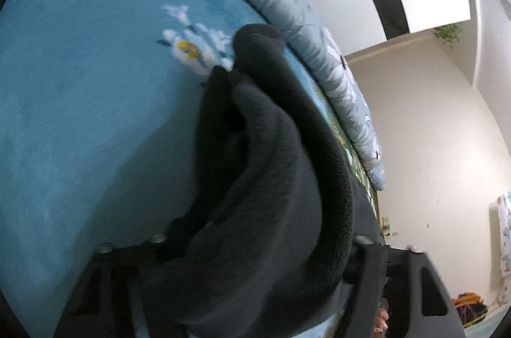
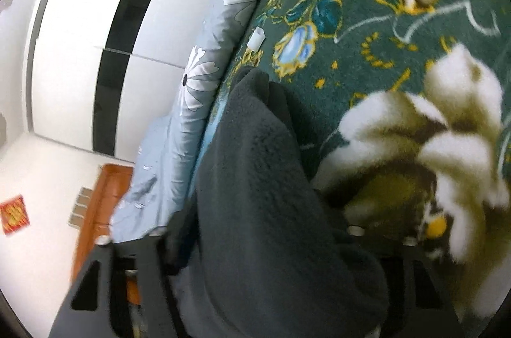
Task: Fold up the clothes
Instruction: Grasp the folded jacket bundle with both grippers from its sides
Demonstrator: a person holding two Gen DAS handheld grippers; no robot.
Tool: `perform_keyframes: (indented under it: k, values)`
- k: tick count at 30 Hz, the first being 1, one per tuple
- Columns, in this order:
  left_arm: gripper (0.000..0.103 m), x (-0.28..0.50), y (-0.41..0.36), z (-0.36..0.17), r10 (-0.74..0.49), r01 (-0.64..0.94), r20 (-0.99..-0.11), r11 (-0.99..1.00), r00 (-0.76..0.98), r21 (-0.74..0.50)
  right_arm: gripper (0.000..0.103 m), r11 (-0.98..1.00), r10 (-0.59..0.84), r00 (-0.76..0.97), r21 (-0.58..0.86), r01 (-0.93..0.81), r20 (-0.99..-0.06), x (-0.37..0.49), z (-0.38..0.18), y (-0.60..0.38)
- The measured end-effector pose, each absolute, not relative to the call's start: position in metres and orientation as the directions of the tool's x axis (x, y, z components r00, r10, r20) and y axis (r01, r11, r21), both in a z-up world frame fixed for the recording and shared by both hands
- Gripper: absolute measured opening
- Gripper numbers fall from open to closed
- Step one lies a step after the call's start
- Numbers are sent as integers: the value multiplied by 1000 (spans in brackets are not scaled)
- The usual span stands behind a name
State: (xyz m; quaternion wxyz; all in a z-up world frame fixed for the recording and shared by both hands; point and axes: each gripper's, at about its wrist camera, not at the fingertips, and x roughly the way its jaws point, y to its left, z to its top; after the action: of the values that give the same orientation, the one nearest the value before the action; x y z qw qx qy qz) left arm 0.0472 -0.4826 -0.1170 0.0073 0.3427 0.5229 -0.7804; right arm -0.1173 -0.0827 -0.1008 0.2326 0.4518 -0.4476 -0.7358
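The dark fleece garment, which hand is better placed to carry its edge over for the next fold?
Neither clearly. The left gripper and right gripper each have the dark fleece garment bunched between their jaws above the blanket, so probably both move together.

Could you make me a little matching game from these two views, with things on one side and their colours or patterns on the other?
Things:
1. fleece garment
2. bed cover
3. plush blanket
4. folded quilt

Looks:
A. dark green with gold and white flowers
B. plain dark grey
C. pale grey-blue with white daisies
D. bright blue with a white flower

Pairs: 1-B, 2-D, 3-A, 4-C
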Motion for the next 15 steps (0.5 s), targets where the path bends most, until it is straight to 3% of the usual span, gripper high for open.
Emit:
perform_keyframes:
  k: [4, 15]
  values:
    - [50, 59, -481, -115, 353, 374, -531, -424, -770, -825, 46, -494, -750, -490, 869, -35, -446, -102, -85, -85]
    - [49, 163, -457, -98, 454, 311, -522, -461, -722, -831, 45, -515, -777, -444, 856, 42, -446, 3, -68, -50]
